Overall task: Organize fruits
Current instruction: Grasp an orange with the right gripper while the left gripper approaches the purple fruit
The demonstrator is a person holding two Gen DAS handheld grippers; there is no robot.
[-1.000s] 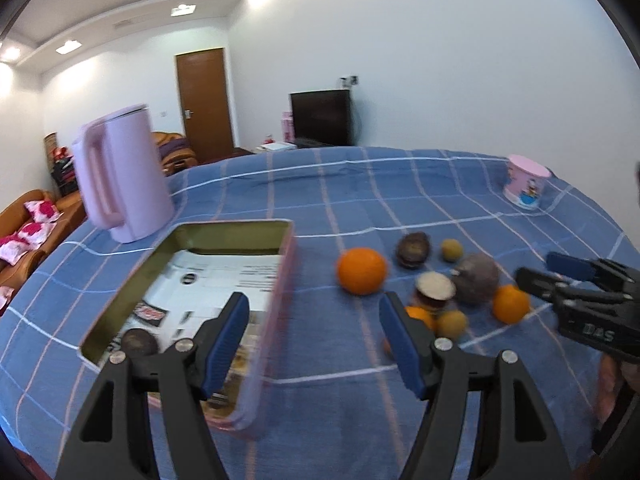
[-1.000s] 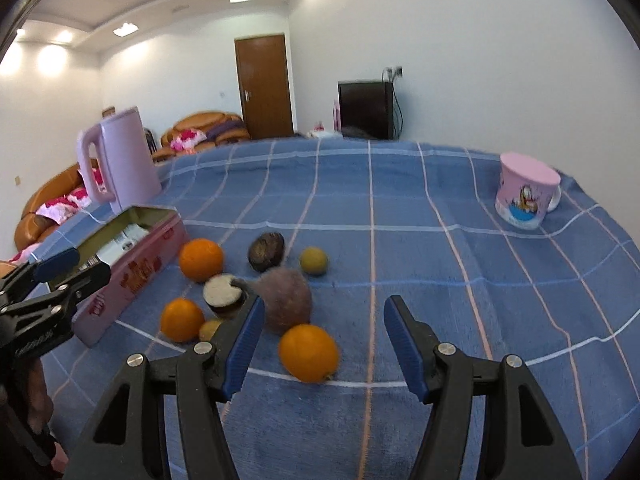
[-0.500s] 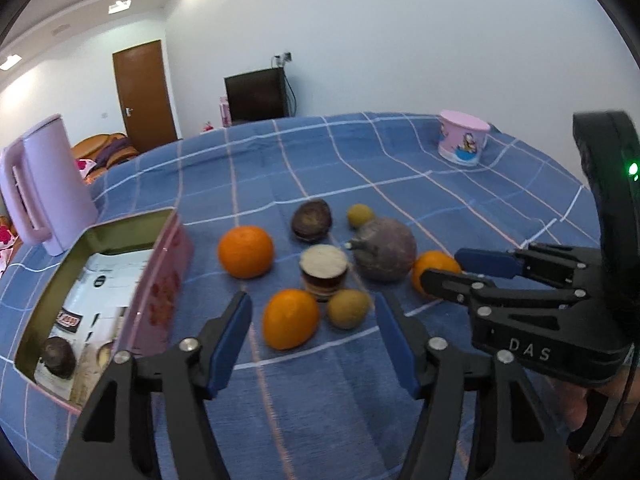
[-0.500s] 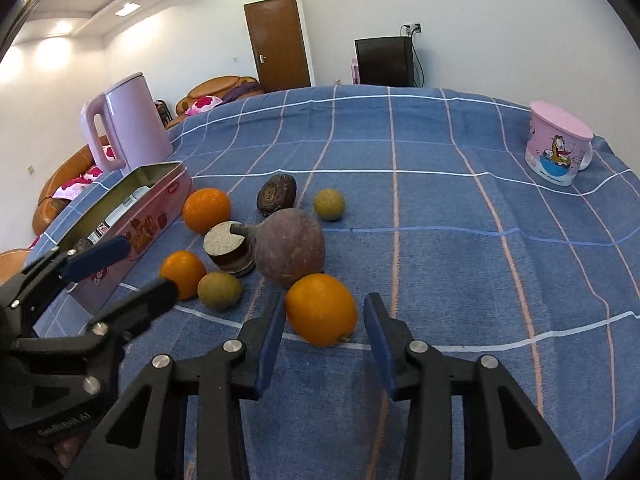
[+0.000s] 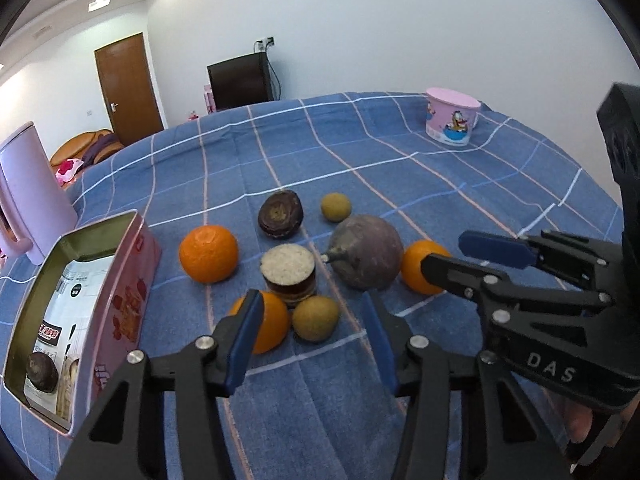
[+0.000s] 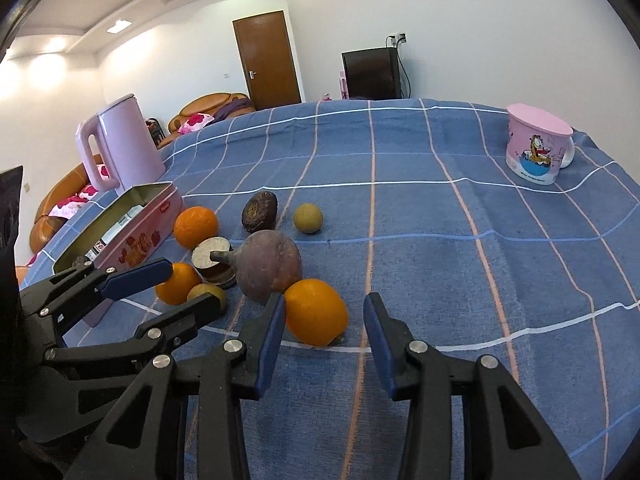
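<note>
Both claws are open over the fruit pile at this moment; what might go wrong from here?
1. The right claw straddles the nearest orange, which sits against the big purple fruit; closing could nudge that fruit and make it roll.
2. The left claw hovers by an orange and a small brown fruit that touch; it might pinch both.
3. The two claws work close together and could collide.
</note>
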